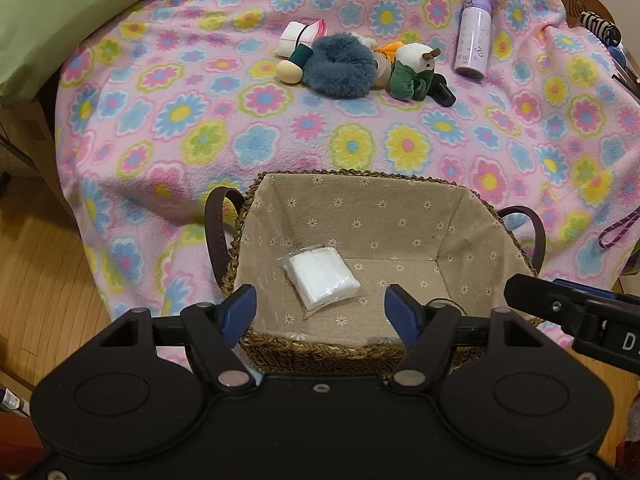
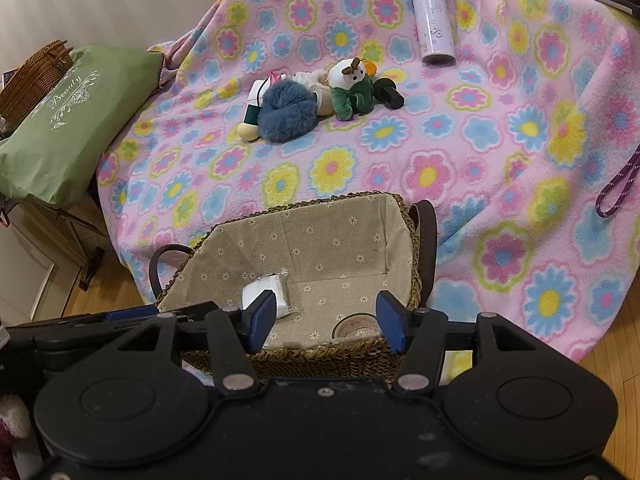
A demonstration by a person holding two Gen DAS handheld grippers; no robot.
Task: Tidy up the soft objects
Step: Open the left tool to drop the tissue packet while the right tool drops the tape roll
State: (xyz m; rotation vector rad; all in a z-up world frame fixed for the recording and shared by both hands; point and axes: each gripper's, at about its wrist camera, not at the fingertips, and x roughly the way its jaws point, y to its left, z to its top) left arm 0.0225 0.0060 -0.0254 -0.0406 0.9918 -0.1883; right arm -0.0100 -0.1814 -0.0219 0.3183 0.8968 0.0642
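A woven basket with a beige flowered lining stands at the near edge of the pink flowered blanket. A white pad in a clear bag lies on its floor. A tape roll lies in its near right corner. My left gripper is open and empty over the basket's near rim. My right gripper is open and empty over the same rim. Farther back lies a pile: a blue furry scrunchie, a green and white plush toy, and small items.
A purple bottle lies at the far right of the blanket. A green pillow sits at the left. A purple cord lies at the right edge. Wooden floor shows below the blanket.
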